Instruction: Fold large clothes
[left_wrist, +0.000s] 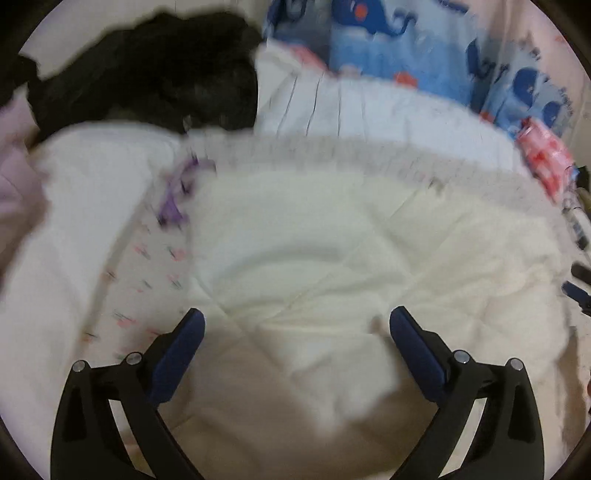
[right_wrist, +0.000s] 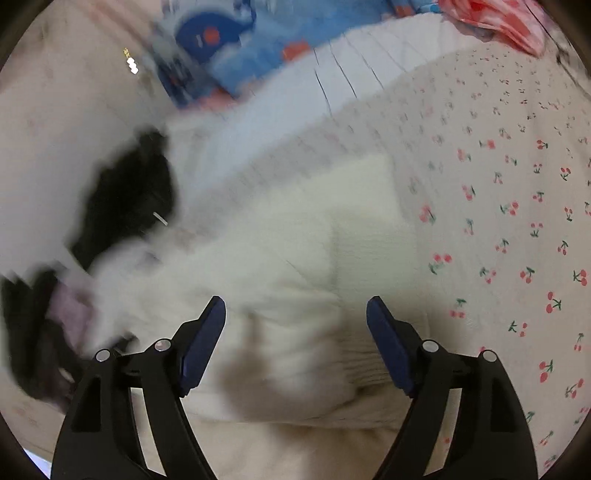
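A large cream-white garment (left_wrist: 306, 243) lies spread on the bed, with a ribbed band along its far edge. My left gripper (left_wrist: 297, 321) hovers over its near part, jaws wide apart, nothing between the blue pads. In the right wrist view the same white knit garment (right_wrist: 295, 258) lies below, a folded ribbed part showing near the right finger. My right gripper (right_wrist: 295, 310) stands open above it, and no cloth is pinched between its pads. Both views are blurred.
A cherry-print sheet (right_wrist: 498, 206) covers the bed. A black garment (left_wrist: 147, 74) is heaped at the far left, and shows again as a black garment (right_wrist: 125, 206) in the right view. A whale-print blue cloth (left_wrist: 406, 44), a white pleated cloth (left_wrist: 351, 107) and a pink-red item (left_wrist: 543, 155) lie beyond.
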